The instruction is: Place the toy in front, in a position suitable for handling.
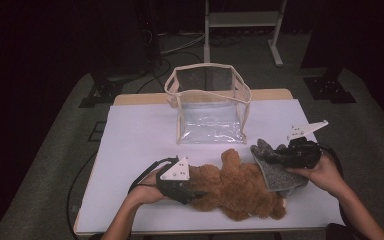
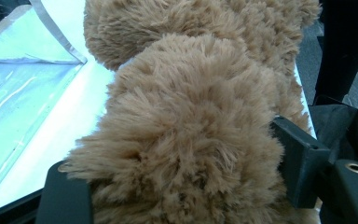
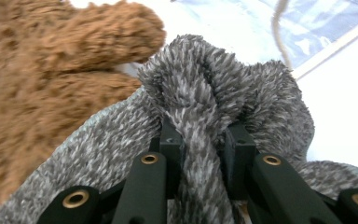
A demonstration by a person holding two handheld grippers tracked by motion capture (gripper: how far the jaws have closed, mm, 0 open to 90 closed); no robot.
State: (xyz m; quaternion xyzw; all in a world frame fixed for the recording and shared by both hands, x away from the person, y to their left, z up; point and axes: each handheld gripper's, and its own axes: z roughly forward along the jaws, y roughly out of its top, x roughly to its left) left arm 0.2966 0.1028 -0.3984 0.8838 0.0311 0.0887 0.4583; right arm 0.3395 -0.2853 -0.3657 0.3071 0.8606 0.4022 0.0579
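A brown plush bear (image 1: 240,190) lies on the white table top (image 1: 140,135) near the front edge. My left gripper (image 1: 197,195) comes in from the left and is shut on one fluffy end of it. In the left gripper view the bear's fur (image 2: 191,121) bulges between the two black jaws of that gripper (image 2: 182,182). A grey knitted cloth (image 1: 280,175) rests against the bear's right side. My right gripper (image 1: 275,156) is shut on its bunched upper part. In the right gripper view a fold of this cloth (image 3: 205,93) is pinched in my gripper (image 3: 204,140), with the bear (image 3: 51,93) to the left.
A clear plastic bag with a beige rim (image 1: 209,107) stands open at the back middle of the table, a short way behind the bear, and it appears as the bag (image 2: 23,93) and the bag (image 3: 317,23) in the gripper views. Dark floor and stand legs lie beyond.
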